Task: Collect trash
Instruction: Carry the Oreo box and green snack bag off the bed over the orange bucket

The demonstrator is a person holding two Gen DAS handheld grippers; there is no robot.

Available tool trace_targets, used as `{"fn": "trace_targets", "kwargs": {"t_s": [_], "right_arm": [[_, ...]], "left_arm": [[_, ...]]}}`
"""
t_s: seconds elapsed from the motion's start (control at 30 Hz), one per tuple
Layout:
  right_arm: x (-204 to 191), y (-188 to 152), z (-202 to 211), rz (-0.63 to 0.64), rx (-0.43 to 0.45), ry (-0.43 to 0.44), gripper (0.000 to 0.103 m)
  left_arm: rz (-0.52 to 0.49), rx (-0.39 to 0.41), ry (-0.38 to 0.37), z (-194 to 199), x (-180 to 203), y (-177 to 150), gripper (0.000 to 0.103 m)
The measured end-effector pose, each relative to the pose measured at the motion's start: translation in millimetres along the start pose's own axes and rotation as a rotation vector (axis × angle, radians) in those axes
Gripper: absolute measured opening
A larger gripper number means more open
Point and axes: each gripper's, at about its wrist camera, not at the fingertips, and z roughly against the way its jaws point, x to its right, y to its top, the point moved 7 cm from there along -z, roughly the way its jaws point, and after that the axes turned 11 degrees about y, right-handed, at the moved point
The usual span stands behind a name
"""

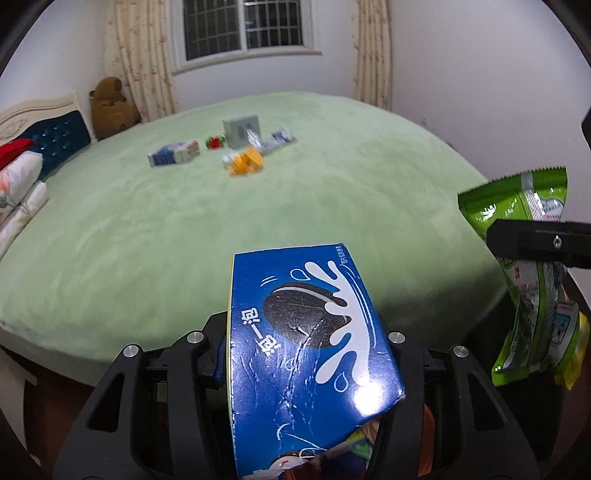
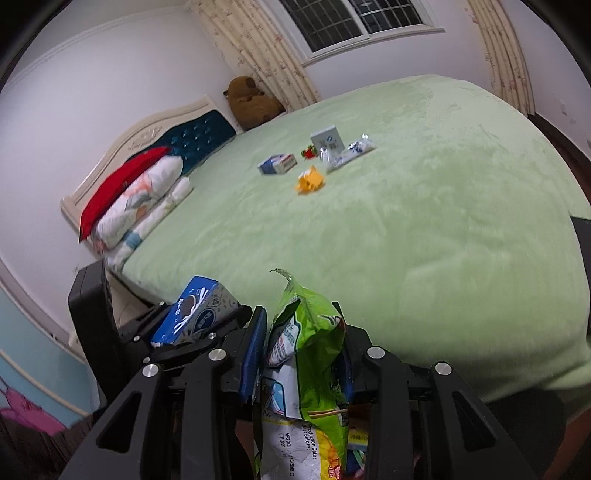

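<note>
Two loads held | left gripper [image 1: 306,354] clamped on box [image 1: 303,332] | right gripper [image 2: 301,354] clamped on bag [image 2: 310,339] | both off bed [image 2: 424,221] edge | keep grips firm, carry level to bin

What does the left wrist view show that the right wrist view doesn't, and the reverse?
Only the left wrist view shows the cookie box front close up, with its cookie picture. Only the right wrist view shows the pink and blue wall painting and the snack bag's printed date panel. Both show the green bed, the brown plush toy, the window, the litter still on the bed, and each gripper shut on its item.
</note>
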Motion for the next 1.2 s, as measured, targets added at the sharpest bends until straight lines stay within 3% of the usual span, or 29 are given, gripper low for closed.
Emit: {"fn": "trace_targets", "kwargs": {"t_s": [0.37, 0.67, 0.93, 1.2], "right_arm": [[17, -59, -19, -0.041, -0.11, 0.032, 0.034], [34, -105, -56, -0.097, -0.226, 0.039, 0.034], [47, -120, -74, -0.136, -0.29, 0.037, 0.035], [48, -124, -93, -0.095, -0.338, 0.024, 0.036]], "left_arm": [[-0.079, -0.148, -0.032, -7, 18, -64, 0.05], [-0.071, -0.337, -0.055, -43, 27, -111, 0.05], [-0.048, -0.492, -0.088, -68, 27, -139, 0.05], [-0.091, -0.589, -0.102, -85, 32, -157, 0.05]]}}
